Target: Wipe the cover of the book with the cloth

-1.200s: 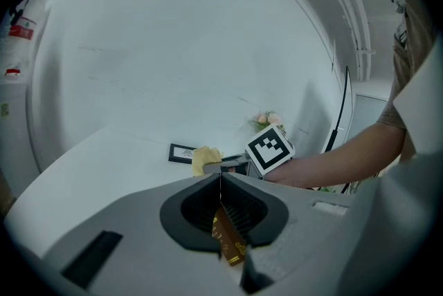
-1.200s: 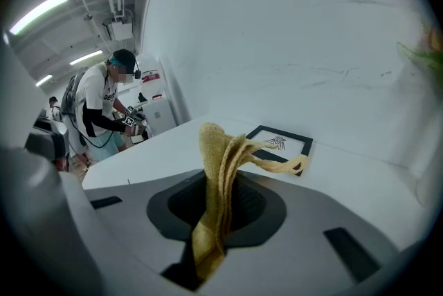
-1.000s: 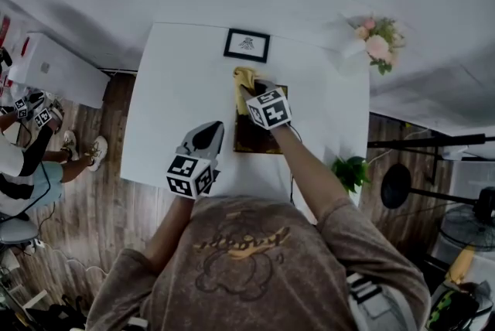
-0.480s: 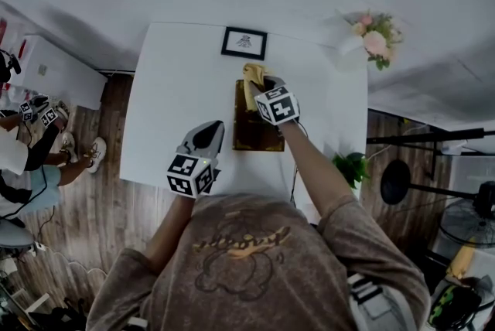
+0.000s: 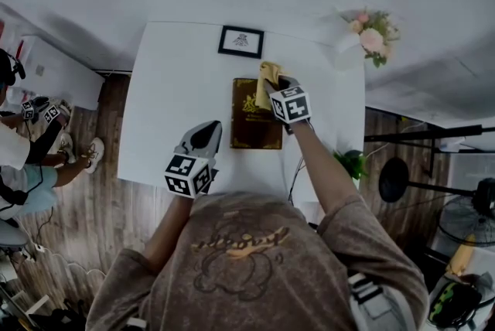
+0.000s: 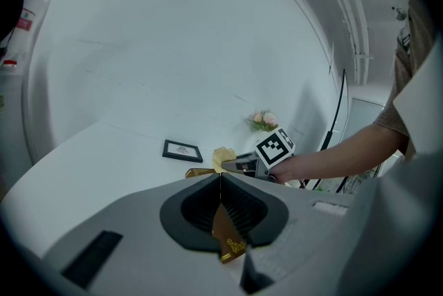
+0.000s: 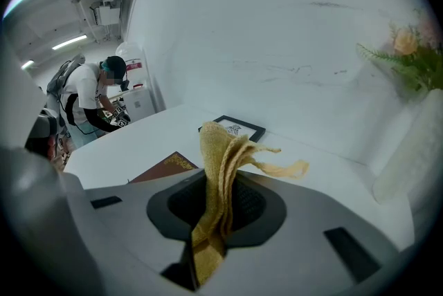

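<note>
**Cloth clamped at the book's far right corner**

Your left tongs point(image 6: 220, 178) are nearest you. Their tips are pressed together with nothing between them, over the desk point(image 5: 166, 97) and just left of the book point(image 5: 254, 128). A sliver of the brown cover with gold print shows past the closed tips. The book lies flat between your two tongs, its long side running away from you.

Your right tongs point(image 7: 220, 194) are farther out, over the book's far right corner, and they are clamped on the cloth point(image 7: 223, 149). The yellow cloth stands up out of the closed tips in a folded bunch, with one loose end flopping to the right. From those tongs the cover lies down and to the left. Whether the cloth touches it cannot be told.

Beyond the right tongs and a little left, a black frame point(image 5: 240, 41) lies on the desk, apart from the book. Farther off to their right, pink flowers point(image 5: 373, 32) stand at the desk's far corner.
</note>
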A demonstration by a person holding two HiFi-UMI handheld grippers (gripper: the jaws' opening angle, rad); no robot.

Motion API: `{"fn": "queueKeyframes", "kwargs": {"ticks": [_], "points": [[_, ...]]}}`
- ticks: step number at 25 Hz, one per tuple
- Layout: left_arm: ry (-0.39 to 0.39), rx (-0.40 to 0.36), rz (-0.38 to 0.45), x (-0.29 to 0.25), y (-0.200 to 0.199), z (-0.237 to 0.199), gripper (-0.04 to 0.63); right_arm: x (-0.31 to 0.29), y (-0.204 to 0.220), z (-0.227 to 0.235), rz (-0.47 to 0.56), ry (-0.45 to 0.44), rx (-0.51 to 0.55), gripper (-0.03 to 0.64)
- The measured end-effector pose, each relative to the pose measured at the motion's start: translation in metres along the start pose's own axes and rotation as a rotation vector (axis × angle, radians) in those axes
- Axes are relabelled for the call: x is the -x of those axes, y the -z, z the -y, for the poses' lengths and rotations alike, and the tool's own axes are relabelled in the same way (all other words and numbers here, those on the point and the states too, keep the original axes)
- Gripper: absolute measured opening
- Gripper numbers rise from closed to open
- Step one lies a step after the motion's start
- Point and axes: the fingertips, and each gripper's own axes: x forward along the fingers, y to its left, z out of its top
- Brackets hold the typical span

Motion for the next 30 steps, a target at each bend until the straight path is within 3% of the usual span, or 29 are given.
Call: {"fn": "queueKeyframes", "kwargs": {"ticks": [17, 24, 30], "points": [[0.026, -0.008, 0.005, -0.003, -0.002, 0.010, 0.005, 0.051, 0.015, 0.049, -0.006, 0.096, 0.001, 0.066], [0.045, -0.015, 0.008, -0.005, -0.003, 0.017, 0.005, 0.082, -0.016, 0.022, 0.099, 0.020, -0.044, 0.064], [0.056, -0.008, 0.018, -0.002, -0.004, 0.022, 0.005, 0.097, -0.039, -0.034, 0.142, -0.104, -0.062, 0.064]]}}
